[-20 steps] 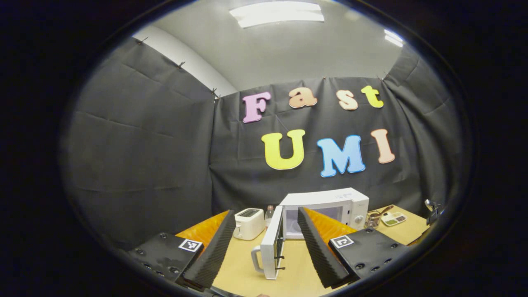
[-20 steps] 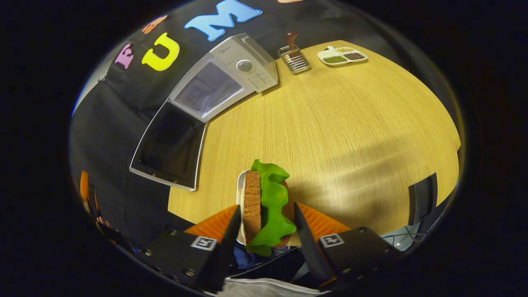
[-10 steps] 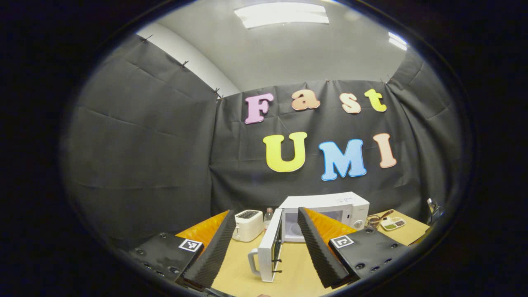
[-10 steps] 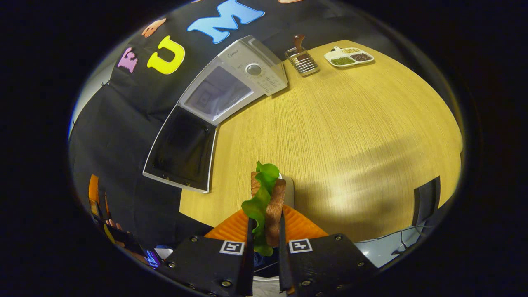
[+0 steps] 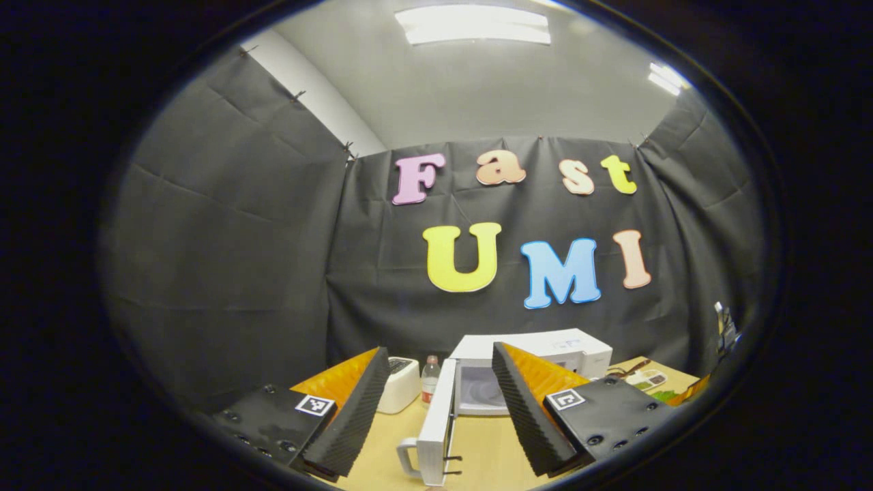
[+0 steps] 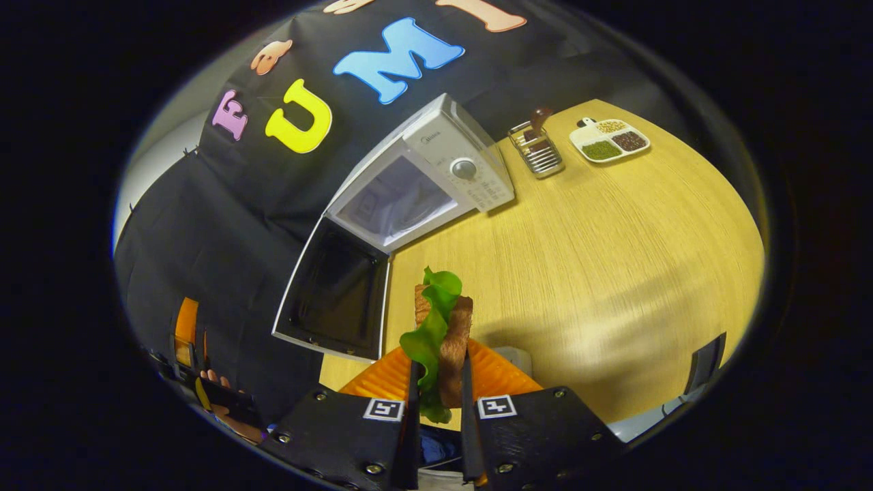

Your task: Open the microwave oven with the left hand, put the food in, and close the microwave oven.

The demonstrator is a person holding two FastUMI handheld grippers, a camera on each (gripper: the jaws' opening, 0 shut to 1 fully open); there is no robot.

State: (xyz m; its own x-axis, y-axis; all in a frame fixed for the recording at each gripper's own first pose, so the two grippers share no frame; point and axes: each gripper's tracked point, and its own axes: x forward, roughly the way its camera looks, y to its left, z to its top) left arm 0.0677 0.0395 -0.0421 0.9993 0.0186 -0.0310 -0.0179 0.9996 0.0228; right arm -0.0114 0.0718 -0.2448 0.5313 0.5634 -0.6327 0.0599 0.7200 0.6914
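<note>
- Left gripper view: the left gripper point(image 5: 436, 399) sits at the bottom of the frame with its jaws spread wide and nothing between them.
- Left gripper view: past the jaws, toward 12 o'clock, the white microwave oven point(image 5: 545, 351) stands on the wooden worktop point(image 5: 477, 447) against the booth's back wall.
- Left gripper view: the microwave door point(image 5: 436, 433) hangs open, swung out toward the camera and seen nearly edge-on, its handle at the near end; the cavity behind it is lit and bare.
- Left gripper view: at 11 o'clock from the door stand a white toaster point(image 5: 399, 385) and, just beside it, a small clear bottle point(image 5: 430, 378).
- Left gripper view: at 3 o'clock from the oven, a divided dish point(image 5: 644, 378) lies on the worktop — partly hidden by the right-hand finger.
- Right gripper view: the right gripper point(image 6: 436, 402) is clenched on the food, a sandwich point(image 6: 440, 334) with green lettuce sticking out; both fingers press on it.
- Right gripper view: the sandwich is held clear above the worktop point(image 6: 614, 259), and a small white plate point(image 6: 511, 354) shows just beyond the fingers at 3 o'clock.
- Right gripper view: at 12 o'clock from the sandwich is the microwave oven point(image 6: 457, 170), and its open door point(image 6: 334, 293) with a dark window reaches toward 9 o'clock.
- Right gripper view: at 1 o'clock, near the oven, stands a wire rack point(image 6: 539, 150) holding a dark utensil; farther toward 2 o'clock is the divided dish point(image 6: 610, 140) of grains.
- Right gripper view: at 8 o'clock, low on the edge, a hand point(image 6: 225, 402) holds the other gripper — its jaws cannot be made out there.
</note>
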